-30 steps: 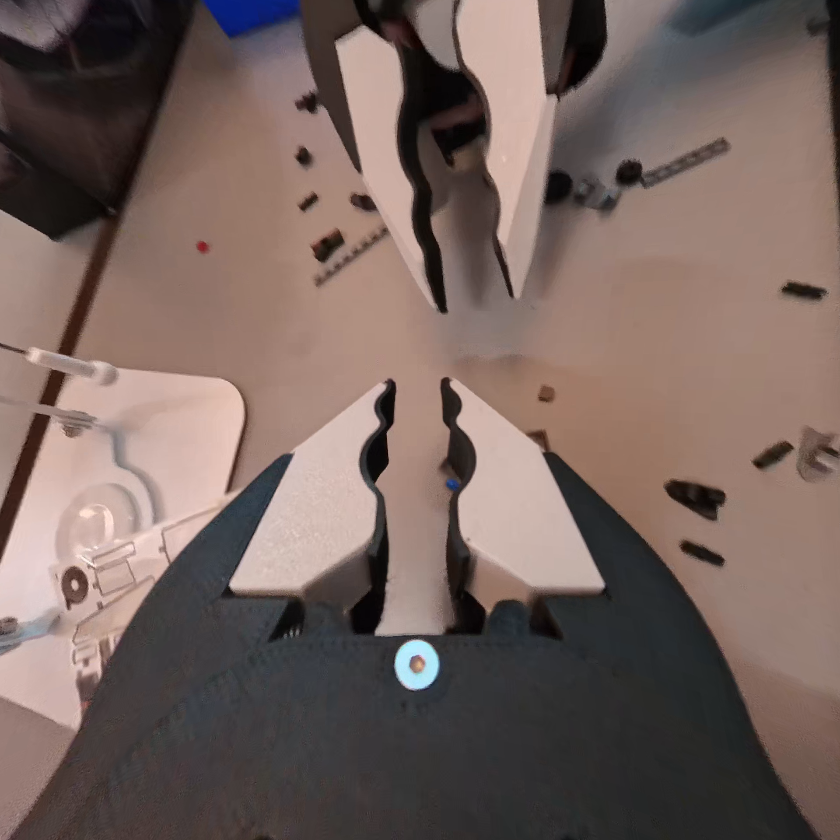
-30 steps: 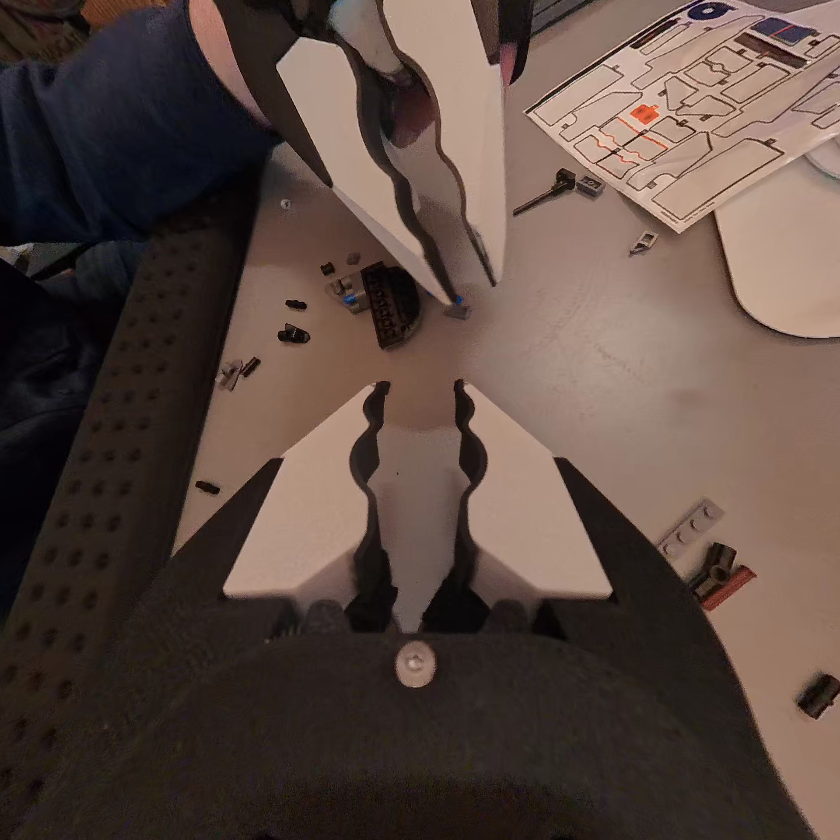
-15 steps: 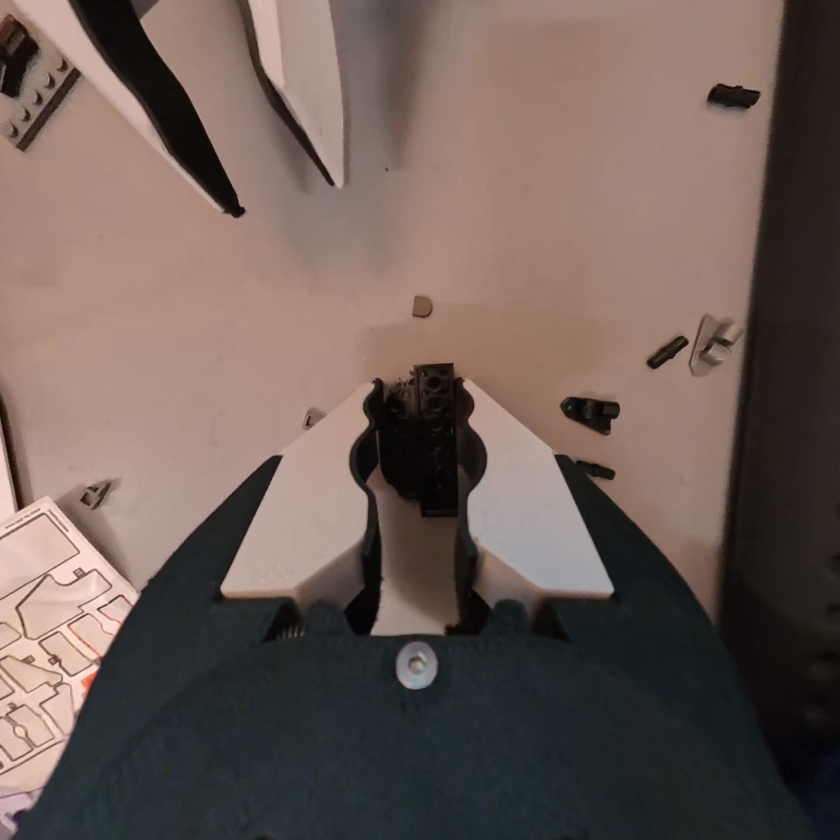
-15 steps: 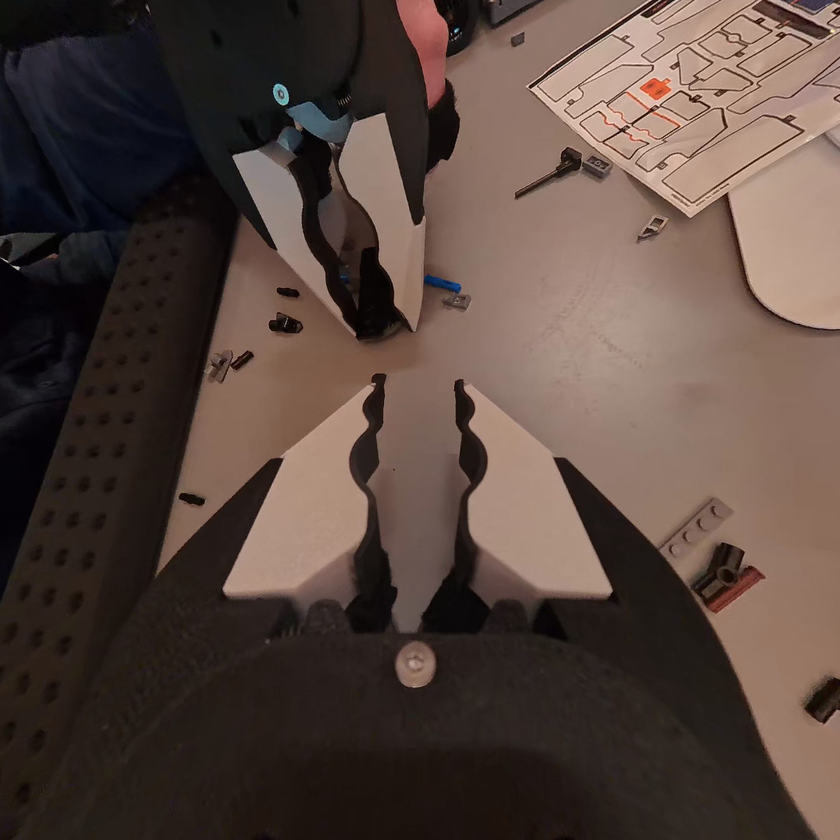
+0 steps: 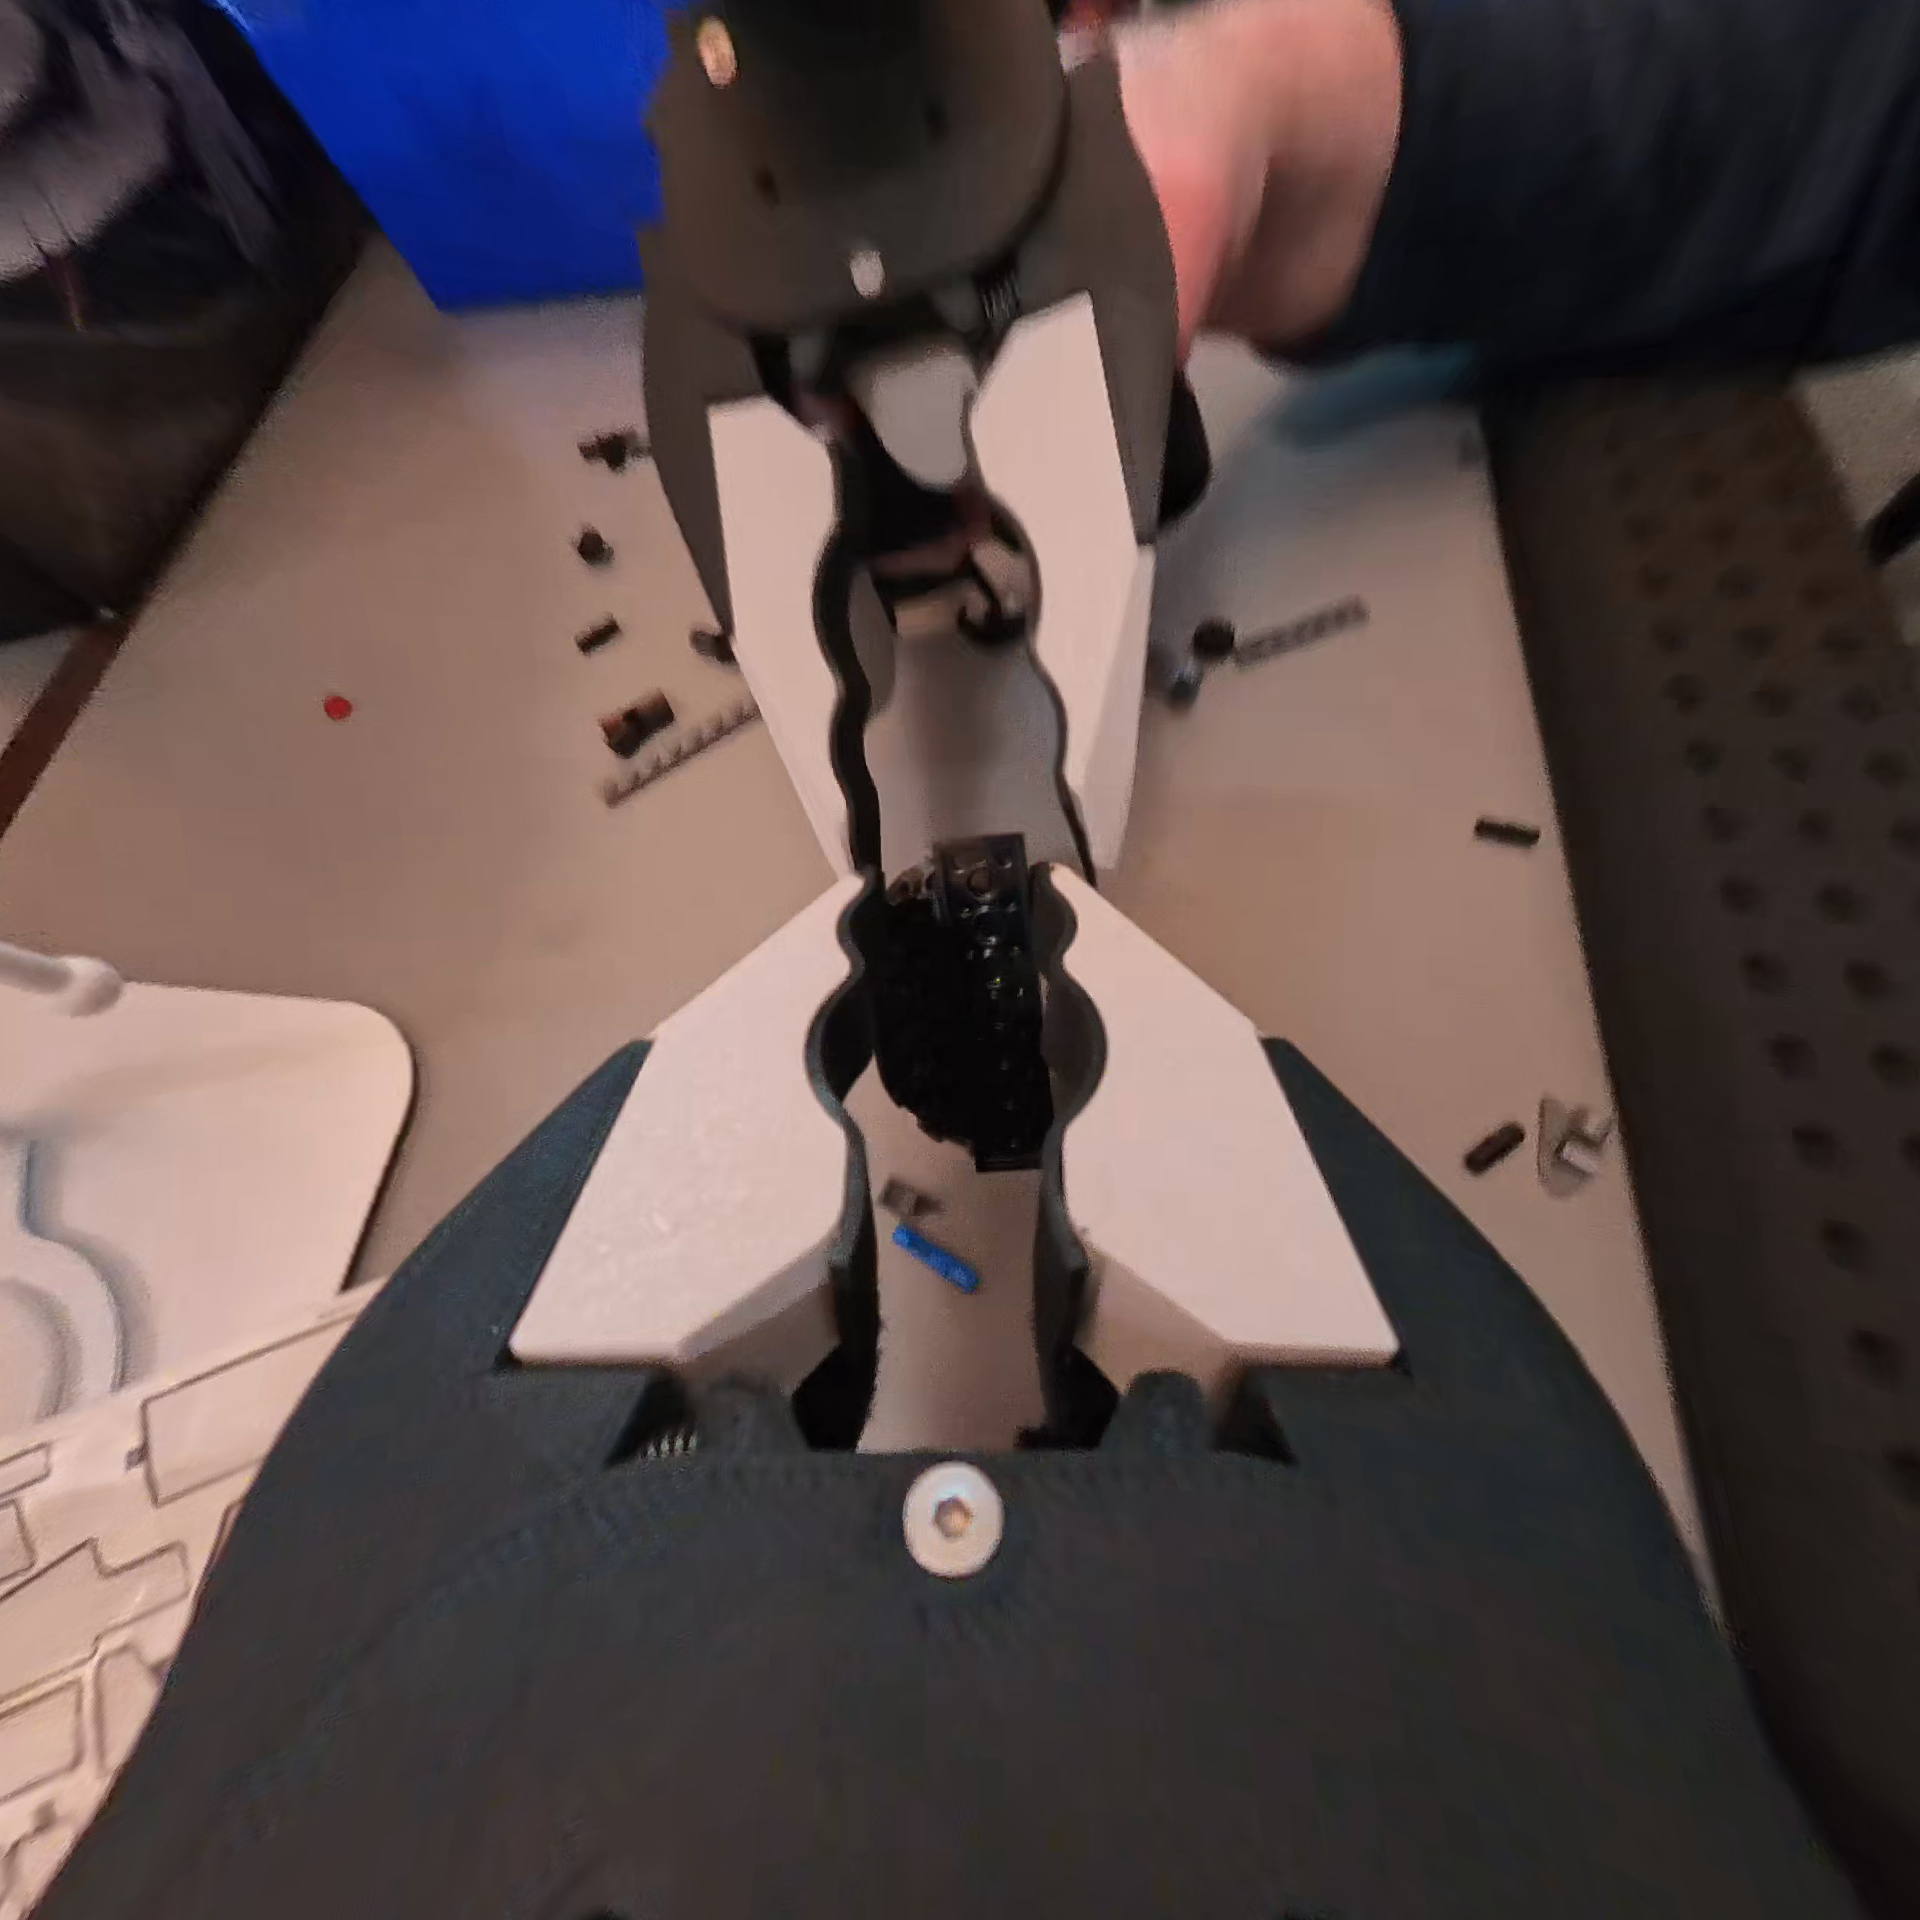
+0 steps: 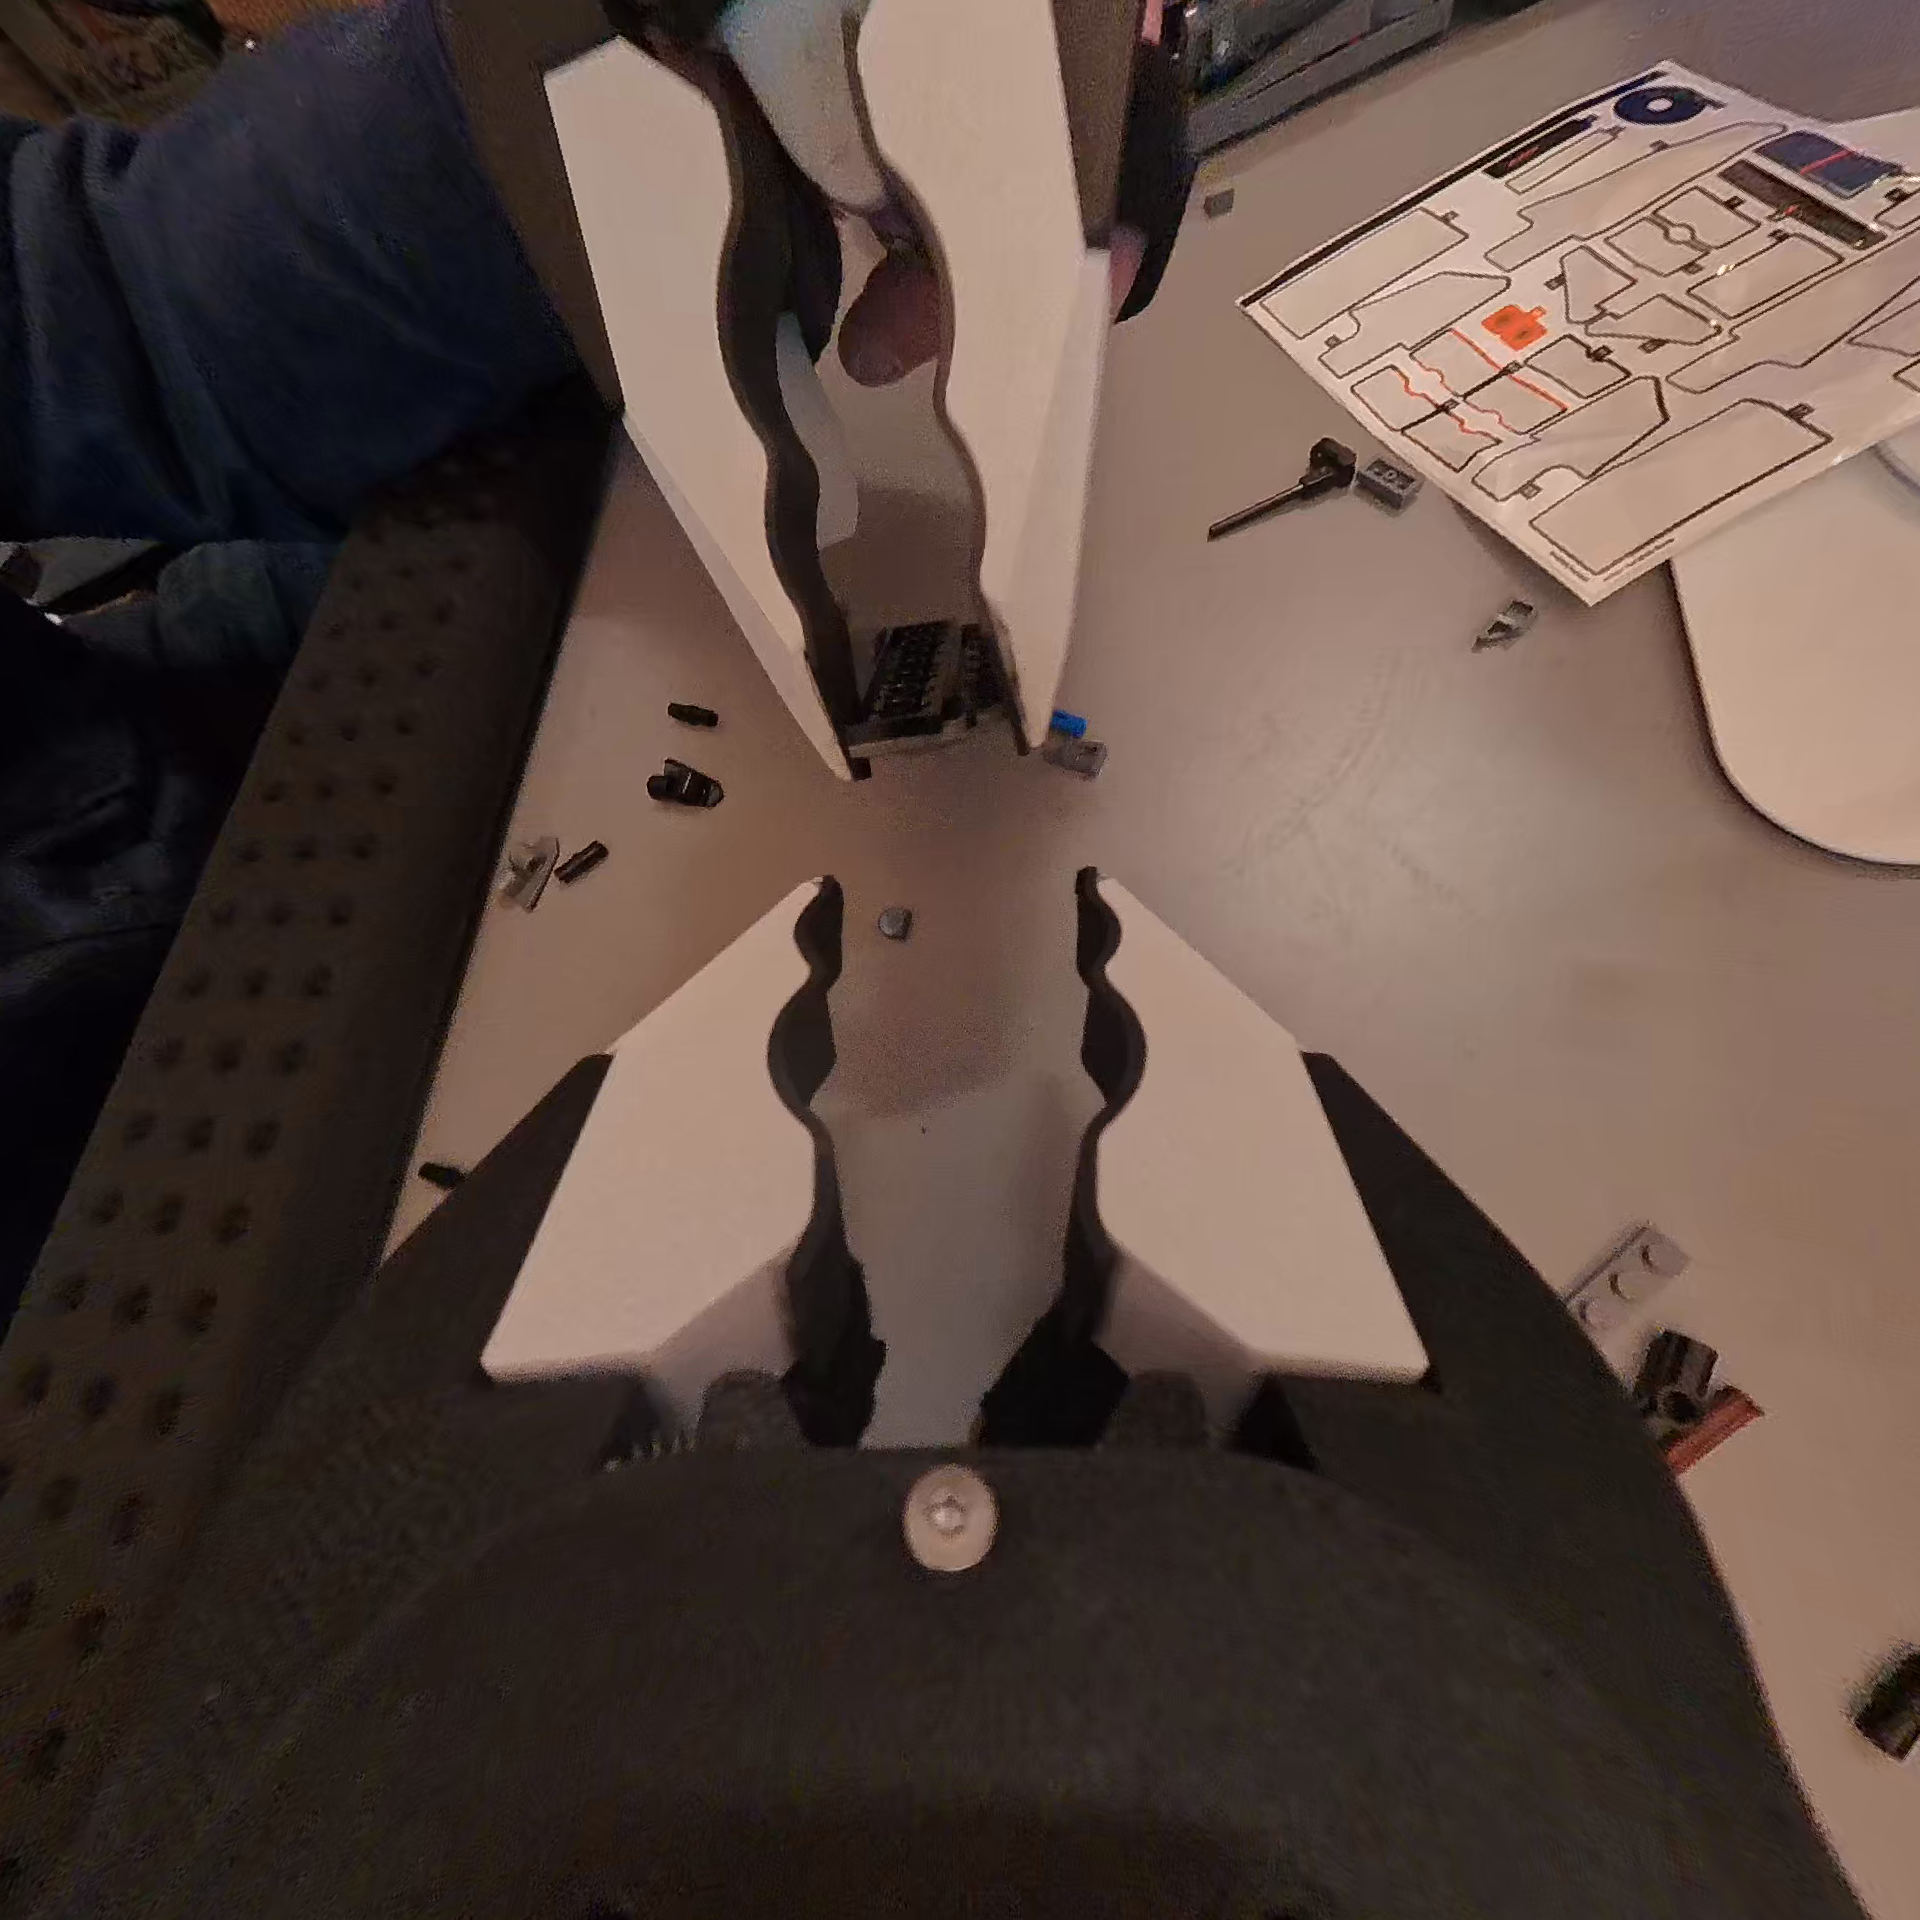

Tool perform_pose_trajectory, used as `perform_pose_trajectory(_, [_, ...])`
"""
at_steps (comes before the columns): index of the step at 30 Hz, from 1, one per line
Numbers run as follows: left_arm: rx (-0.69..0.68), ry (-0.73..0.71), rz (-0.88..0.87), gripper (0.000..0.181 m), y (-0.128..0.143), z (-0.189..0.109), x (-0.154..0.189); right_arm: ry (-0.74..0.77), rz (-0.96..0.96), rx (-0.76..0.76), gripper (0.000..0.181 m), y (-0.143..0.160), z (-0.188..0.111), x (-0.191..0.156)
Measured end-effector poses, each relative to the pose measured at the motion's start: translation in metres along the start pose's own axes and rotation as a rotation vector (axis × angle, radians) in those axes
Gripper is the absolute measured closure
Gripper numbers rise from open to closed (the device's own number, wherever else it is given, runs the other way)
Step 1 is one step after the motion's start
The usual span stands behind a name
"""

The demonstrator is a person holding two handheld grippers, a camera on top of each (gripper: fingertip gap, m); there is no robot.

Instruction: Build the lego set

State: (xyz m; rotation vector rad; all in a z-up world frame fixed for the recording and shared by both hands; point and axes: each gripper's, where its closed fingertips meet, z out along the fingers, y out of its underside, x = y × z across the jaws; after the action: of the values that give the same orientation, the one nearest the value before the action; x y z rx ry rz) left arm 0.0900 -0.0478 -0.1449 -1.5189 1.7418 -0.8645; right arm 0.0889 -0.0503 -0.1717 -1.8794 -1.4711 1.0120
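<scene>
The left gripper [image 5: 956, 883] was clenched on a black studded sub-assembly [image 5: 971, 1013], which sat upright between its fingers, clear of the table [image 5: 312, 883]. The right gripper [image 6: 951, 883] stood released and empty, its jaws spread wide, tip to tip with the left one.

Progress was judged early. Only this one small black cluster appeared assembled. Most parts lay loose on the table:
- a blue pin [image 5: 933, 1256] and a small grey piece [image 5: 906, 1200] under the left gripper;
- a small dark tile [image 6: 894, 922] just ahead of the right fingers;
- a grey plate [image 6: 1626, 1276] and a black connector [image 6: 1673, 1374] to the right;
- a black axle pin [image 6: 1283, 486] beside the sticker sheet [image 6: 1621, 343], whose stickers looked unused.

Nearly all joining remained.
</scene>
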Motion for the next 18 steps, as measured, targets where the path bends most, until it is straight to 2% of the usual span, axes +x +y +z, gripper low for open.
perform_pose_trajectory(2, [0.087,-0.047,-0.003,0.156,-0.015,-0.001,-0.007,-0.007,0.005,0.025,0.13,-0.006,0.003,-0.003])
perform_pose_trajectory(4, [0.171,-0.045,-0.009,0.156,-0.03,-0.002,-0.006,-0.02,0.033,0.064,0.116,-0.014,0.005,-0.005])
perform_pose_trajectory(8, [0.313,-0.061,0.001,0.156,-0.054,-0.01,-0.005,-0.126,0.098,0.195,0.101,-0.034,0.002,-0.017])
perform_pose_trajectory(13, [0.388,-0.092,0.007,0.156,-0.066,-0.011,-0.006,-0.191,0.124,0.32,0.118,-0.053,-0.009,-0.024])
perform_pose_trajectory(15, [0.399,-0.087,0.01,0.156,-0.069,-0.01,-0.004,-0.175,0.109,0.332,0.133,-0.054,-0.011,-0.023])
perform_pose_trajectory(18, [0.396,-0.107,0.027,0.156,-0.069,-0.011,-0.005,-0.166,0.1,0.319,0.133,-0.051,-0.013,-0.022])
